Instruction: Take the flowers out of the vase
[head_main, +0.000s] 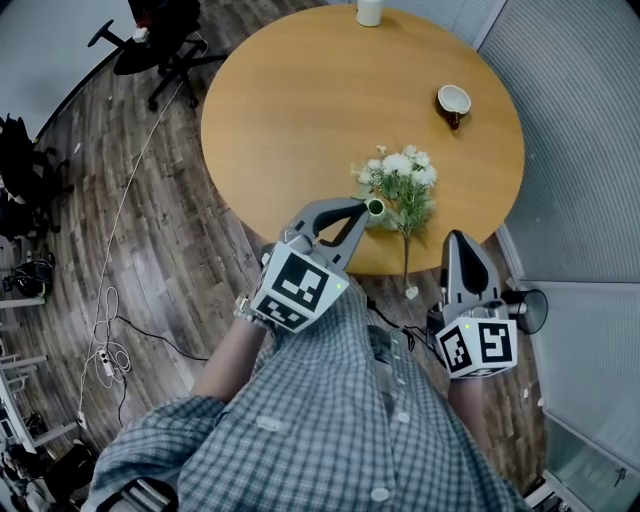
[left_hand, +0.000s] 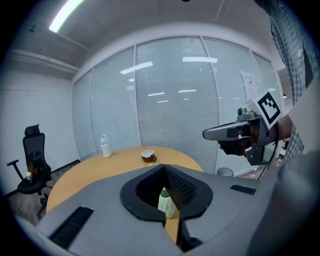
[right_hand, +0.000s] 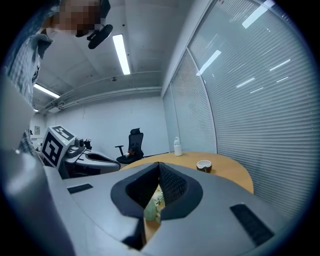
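On the round wooden table (head_main: 300, 110) near its front edge stands a small pale green vase (head_main: 378, 211). A bunch of white flowers with green leaves (head_main: 402, 178) lies right beside it, and a thin stem (head_main: 406, 262) runs past the table edge. My left gripper (head_main: 362, 205) is shut and empty, its tips at the vase's left side. The vase (left_hand: 165, 202) shows behind the closed jaws of this gripper (left_hand: 164, 167). My right gripper (head_main: 457, 237) is shut and empty, off the table edge to the right of the stem. Leaves and blooms (right_hand: 152, 204) show beyond its tips (right_hand: 159, 164).
A brown and white cup (head_main: 454, 101) sits at the table's far right and a white bottle (head_main: 369, 10) at its far edge. A black office chair (head_main: 165, 40) and cables (head_main: 105, 345) are on the wood floor to the left. A glass wall with blinds (head_main: 590, 150) runs along the right.
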